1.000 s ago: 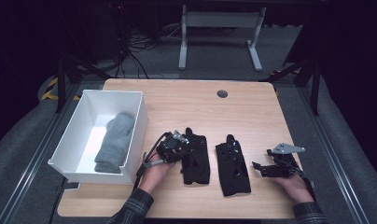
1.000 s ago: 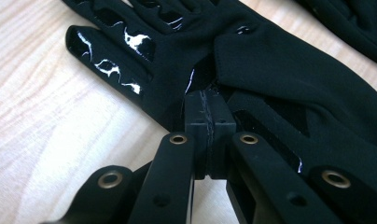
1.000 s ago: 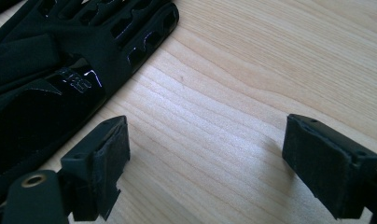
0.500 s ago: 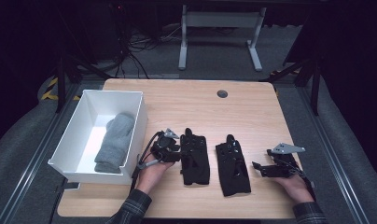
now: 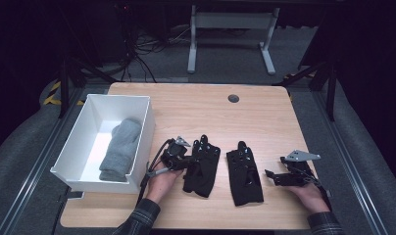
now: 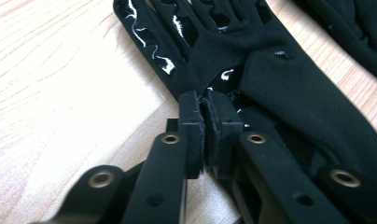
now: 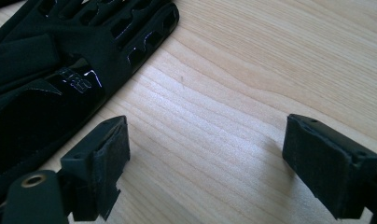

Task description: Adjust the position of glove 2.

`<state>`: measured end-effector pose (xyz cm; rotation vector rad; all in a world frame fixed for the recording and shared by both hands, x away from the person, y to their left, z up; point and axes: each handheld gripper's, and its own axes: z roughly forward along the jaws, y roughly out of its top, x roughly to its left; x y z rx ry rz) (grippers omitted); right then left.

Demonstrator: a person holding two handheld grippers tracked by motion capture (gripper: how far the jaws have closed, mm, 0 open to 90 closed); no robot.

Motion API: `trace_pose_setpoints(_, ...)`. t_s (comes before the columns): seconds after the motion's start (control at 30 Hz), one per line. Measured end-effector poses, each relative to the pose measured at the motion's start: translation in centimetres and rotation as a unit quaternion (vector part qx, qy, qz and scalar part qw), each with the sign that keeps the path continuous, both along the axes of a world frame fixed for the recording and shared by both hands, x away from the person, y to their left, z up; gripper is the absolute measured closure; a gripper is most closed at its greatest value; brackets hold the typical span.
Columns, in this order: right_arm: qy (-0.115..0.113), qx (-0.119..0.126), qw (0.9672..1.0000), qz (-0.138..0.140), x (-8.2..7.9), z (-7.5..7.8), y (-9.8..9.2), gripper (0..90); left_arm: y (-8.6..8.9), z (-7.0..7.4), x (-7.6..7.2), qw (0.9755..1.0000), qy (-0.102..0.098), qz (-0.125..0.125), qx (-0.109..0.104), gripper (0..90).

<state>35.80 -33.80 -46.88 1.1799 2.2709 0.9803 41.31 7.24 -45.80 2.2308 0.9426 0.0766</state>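
Two black gloves lie flat on the wooden table (image 5: 196, 105). My left gripper (image 5: 188, 159) sits at the left edge of the left glove (image 5: 202, 166). In the left gripper view its jaws (image 6: 206, 100) have just been closing and now pinch a fold of that glove's (image 6: 270, 79) edge between the pads. The right glove (image 5: 245, 174) lies apart, to the right. My right gripper (image 5: 273, 177) rests low over bare table beside it. Its jaws (image 7: 207, 140) stand wide open with nothing between them, and the right glove (image 7: 42, 70) is off to their left.
A white bin (image 5: 142, 127) stands at the table's left with a rolled grey cloth (image 5: 121, 147) inside. A round cable hole (image 5: 233, 98) sits near the far edge. Beyond the table are a desk frame and cables on the dark floor.
My left gripper drew back to the left off the glove, then returned to its edge and shut on it. The right gripper has stayed in place.
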Motion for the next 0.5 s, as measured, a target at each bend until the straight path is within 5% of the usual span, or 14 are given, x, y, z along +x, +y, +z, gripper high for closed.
trace_pose_setpoints(0.13, 0.002, -0.001, 1.0000, 0.002, 0.0, 0.1, 0.0, 16.9, 0.5, 0.2, 0.2, 0.9992, 0.021, 0.005, -0.033, 87.3)
trace_pose_setpoints(0.23, 0.014, 0.003, 0.9998, 0.010, 0.1, 0.5, -0.1, 28.5, 0.9, 0.9, 0.1, 0.9978, 0.028, 0.002, -0.061, 87.4)
trace_pose_setpoints(0.5, 0.008, 0.010, 0.9975, 0.070, -0.4, 1.8, 1.4, 81.9, 1.1, 2.3, -0.3, 0.9961, 0.023, -0.010, -0.085, 87.4)
